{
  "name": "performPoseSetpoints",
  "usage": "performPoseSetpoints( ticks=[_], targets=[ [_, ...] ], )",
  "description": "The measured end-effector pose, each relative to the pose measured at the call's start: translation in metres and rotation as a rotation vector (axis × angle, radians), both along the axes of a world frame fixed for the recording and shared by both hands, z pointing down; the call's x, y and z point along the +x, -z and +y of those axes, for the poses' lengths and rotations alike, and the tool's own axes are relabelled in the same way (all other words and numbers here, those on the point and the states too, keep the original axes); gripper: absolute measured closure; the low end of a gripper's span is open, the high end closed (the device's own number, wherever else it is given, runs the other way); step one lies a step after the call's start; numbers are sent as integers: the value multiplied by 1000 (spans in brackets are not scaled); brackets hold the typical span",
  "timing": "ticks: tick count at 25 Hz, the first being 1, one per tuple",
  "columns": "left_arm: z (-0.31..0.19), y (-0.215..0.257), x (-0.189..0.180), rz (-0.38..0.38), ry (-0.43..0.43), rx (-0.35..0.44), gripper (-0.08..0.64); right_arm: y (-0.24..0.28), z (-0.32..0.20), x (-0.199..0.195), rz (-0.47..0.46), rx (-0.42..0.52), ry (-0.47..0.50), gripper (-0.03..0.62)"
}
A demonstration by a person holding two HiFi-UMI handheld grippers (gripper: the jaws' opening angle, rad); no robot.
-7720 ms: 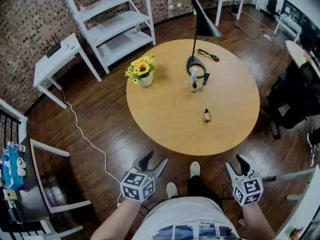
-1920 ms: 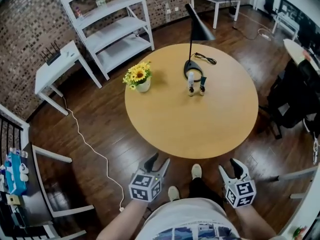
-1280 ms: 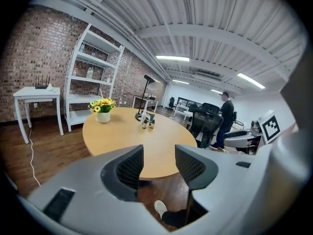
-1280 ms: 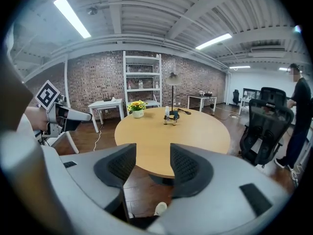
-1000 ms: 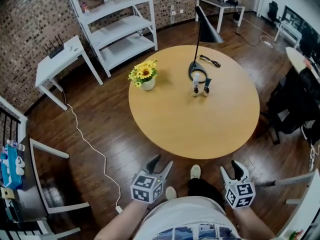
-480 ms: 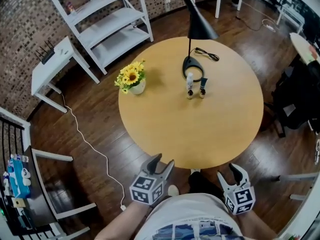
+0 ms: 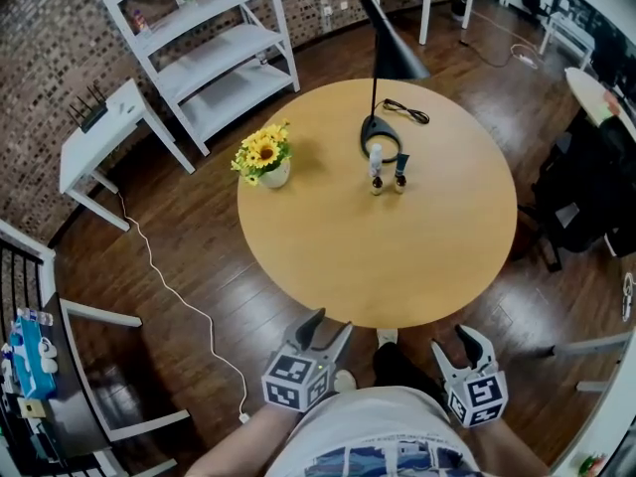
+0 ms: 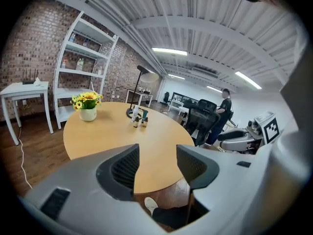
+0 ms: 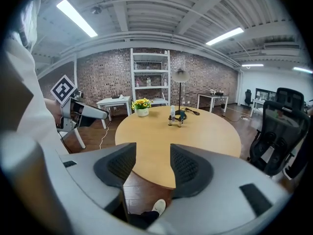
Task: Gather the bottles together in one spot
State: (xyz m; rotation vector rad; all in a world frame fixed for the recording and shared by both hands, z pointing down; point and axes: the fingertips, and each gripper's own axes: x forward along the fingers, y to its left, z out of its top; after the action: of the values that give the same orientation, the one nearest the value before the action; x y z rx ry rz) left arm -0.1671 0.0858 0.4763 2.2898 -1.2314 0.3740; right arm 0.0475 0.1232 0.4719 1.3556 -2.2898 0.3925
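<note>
Far half of the round light-wood table (image 7: 378, 256), short of its far edge: tall white plastic bottle (image 7: 376, 157). Small amber glass bottle (image 7: 377, 186) sits right against it on the near side; whether they touch I cannot tell. Dark bottle with a teal cap (image 7: 399, 173) stands just beside both, to the right. All three upright, long axes vertical, one tight cluster. The foot of the black cone-shaded desk lamp (image 7: 396, 56) is directly behind them. White pot of yellow sunflowers (image 7: 265, 159) stands well apart, toward the left edge. No stray bottle elsewhere on the tabletop that I can see.

My left tongs (image 7: 328, 326): off the table, outside its near edge, over the floor. Jaws apart at a middling gap and have just been opening. Nothing is gripped; only the table edge and my shoe show through the gap.

My right tongs (image 7: 455, 342): likewise outside the near edge, jaws apart a little wider, empty.

Bearing: the cluster lies straight ahead across most of the table's depth, falling between the lines of the two tongs. Neither hand is plainly nearer.

Judgement: the gathering looks finished. Any further pick would mean a long reach from the near edge, coming in at an upright bottle from its side. The lamp foot crowds the far side.
</note>
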Motion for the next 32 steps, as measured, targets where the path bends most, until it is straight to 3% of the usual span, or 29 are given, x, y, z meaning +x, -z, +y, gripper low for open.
performPoseSetpoints(
  ticks=[10,32],
  targets=[
    [52,2,-22,10,-6,12,345,11,47,-8,-28,5,-84,351],
    [84,14,-36,6,7,41,345,22,73,-23,20,36,-59,351]
  ],
)
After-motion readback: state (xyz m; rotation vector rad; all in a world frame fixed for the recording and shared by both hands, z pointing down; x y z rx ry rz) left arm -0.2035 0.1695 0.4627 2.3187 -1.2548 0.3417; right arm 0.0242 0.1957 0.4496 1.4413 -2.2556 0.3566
